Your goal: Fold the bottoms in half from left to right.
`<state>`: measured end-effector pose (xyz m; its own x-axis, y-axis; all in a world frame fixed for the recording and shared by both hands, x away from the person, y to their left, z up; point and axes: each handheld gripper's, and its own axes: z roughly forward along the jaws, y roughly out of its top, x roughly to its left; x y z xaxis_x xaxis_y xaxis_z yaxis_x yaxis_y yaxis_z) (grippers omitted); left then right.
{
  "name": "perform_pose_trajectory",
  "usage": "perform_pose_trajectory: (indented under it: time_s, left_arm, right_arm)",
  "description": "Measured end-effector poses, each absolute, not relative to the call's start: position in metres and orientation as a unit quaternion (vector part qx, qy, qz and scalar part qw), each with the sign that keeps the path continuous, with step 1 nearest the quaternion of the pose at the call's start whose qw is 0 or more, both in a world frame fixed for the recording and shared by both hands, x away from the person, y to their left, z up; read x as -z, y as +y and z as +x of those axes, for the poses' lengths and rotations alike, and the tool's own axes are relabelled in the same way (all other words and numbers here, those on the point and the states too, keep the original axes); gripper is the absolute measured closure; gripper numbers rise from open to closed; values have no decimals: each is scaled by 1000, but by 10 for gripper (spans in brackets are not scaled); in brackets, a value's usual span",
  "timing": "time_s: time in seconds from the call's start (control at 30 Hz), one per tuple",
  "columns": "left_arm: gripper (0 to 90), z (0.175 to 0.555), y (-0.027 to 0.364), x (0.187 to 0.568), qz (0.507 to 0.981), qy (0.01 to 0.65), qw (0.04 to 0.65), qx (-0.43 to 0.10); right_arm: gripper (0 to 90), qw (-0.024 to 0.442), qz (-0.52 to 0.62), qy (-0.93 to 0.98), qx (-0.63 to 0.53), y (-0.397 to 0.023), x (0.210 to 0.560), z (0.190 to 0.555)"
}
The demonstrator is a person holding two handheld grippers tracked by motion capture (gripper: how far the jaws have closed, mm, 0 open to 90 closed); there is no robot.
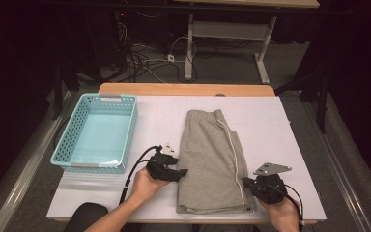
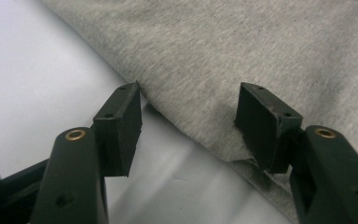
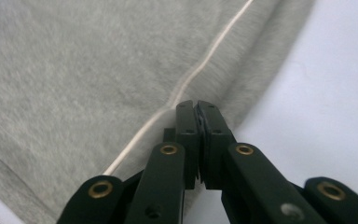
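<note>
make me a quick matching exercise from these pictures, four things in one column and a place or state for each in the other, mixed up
Things:
1. grey shorts
2. blue basket
3. left gripper
4. right gripper

Places or states:
A. jaws together, at the shorts' right edge
B. folded flat on the white table
C. jaws apart, at the shorts' left edge
D. empty, at the table's left side

Pairs: 1-B, 2-D, 3-C, 4-A

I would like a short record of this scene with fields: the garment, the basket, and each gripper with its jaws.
garment: grey shorts, folded lengthwise, flat on the white table
basket: light blue basket, left of the shorts, nothing inside
left gripper: jaws open, at the shorts' left edge
right gripper: jaws shut, at the shorts' right edge; cloth between them cannot be told
</note>
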<state>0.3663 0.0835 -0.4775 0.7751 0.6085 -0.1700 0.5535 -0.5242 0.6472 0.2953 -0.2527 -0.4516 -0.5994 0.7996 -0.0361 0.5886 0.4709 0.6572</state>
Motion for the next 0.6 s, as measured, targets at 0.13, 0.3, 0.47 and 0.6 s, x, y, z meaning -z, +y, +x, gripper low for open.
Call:
perform_pose_trajectory:
  time_s: [0.13,0.3,0.47,0.6]
  left_arm:
    - [398,367,82,478,873,330,356,-41]
    - [398,367,82,478,873,330,356,-42]
    - [397,367,82,478,873,330,356,-42]
    - [396,366,81,478,874,329,355,-44]
  right_arm:
    - [808,174,425,822,-336,-255,444,293]
    - [719,180,418,822,-341,-240,443,298]
    - [663,164,417,842,-300,-227,457,307]
    - [858,178,409,852,-275,-226,460,307]
